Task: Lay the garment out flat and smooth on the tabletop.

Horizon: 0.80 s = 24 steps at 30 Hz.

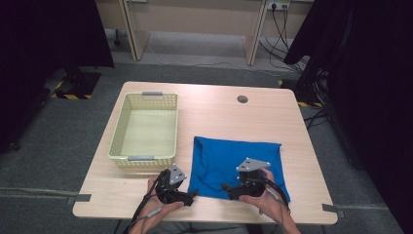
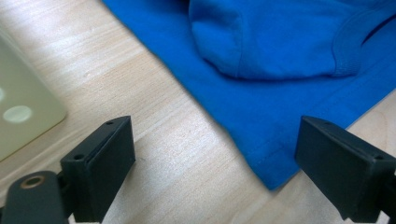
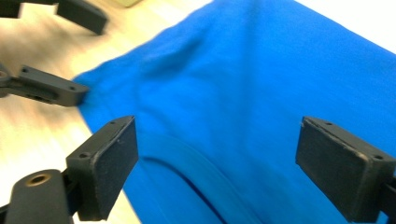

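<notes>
Both jaws spread, nothing pinched. Left gripper (image 1: 191, 197) beside blue shirt's (image 1: 229, 158) near corner; right gripper (image 1: 225, 187) over it. Probably folding: pinch hem only, clear of surface (image 1: 219, 105).

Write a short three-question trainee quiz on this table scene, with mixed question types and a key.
1. True or false: the blue garment lies inside the basket.
2. What does the left gripper have between its open jaws? A) a corner of the garment B) the basket's handle C) a cable
3. Fill in: the right gripper hangs over the garment with its jaws ____.

Key: 1 false, it lies flat on the table to the right of the basket; 2 A, the corner lies there ungripped; 3 open.
</notes>
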### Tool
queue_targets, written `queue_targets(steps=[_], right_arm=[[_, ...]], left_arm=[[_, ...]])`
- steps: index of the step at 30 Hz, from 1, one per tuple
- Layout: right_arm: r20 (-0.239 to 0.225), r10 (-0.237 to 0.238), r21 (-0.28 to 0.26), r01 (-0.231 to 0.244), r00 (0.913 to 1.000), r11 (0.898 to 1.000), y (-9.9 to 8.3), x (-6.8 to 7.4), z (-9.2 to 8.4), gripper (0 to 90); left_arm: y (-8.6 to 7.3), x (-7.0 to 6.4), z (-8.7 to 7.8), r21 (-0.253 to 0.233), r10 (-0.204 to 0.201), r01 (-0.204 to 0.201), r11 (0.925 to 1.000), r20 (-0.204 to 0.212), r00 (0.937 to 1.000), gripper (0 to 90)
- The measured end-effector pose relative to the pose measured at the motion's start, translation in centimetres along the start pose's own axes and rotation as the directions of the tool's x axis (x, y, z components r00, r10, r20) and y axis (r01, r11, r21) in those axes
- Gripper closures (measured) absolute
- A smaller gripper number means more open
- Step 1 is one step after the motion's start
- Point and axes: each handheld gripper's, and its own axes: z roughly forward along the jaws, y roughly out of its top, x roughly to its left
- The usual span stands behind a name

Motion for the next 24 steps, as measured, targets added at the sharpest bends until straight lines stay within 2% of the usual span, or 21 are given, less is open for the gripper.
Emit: queue_targets(steps=[7, 12, 15, 18, 21, 24], right_arm=[[-0.022, -0.047, 0.036, 0.048, 0.9987, 0.998, 0.9, 1.5, 2.3, 21.2], [-0.038, -0.088, 0.053, 0.09, 0.9954, 0.995, 1.2, 2.6, 3.6, 34.1], [-0.022, -0.103, 0.076, 0.105, 0.9944, 0.992, 1.0, 2.6, 4.2, 42.6], [-0.015, -0.116, 0.067, 0.117, 0.9931, 0.991, 0.9, 2.3, 4.0, 54.2], [-0.018, -0.115, 0.048, 0.116, 0.9932, 0.992, 0.9, 1.9, 3.9, 62.3], [0.0, -0.131, 0.025, 0.131, 0.9914, 0.991, 1.2, 1.6, 3.5, 68.2]], left_arm=[[0.1, 0.1, 0.1, 0.0, 0.004, -0.004, 1.0, 0.004, 1.0, 11.2], [0.1, 0.1, 0.1, 0.0, 0.005, -0.005, 1.0, 0.003, 1.0, 11.1], [0.1, 0.1, 0.1, 0.001, 0.004, -0.004, 1.0, 0.004, 1.0, 10.6], [0.1, 0.1, 0.1, 0.001, 0.005, -0.005, 1.0, 0.004, 1.0, 10.6], [0.1, 0.1, 0.1, 0.001, 0.004, -0.004, 1.0, 0.004, 1.0, 10.6], [0.1, 0.1, 0.1, 0.002, 0.004, -0.004, 1.0, 0.003, 1.0, 10.6]])
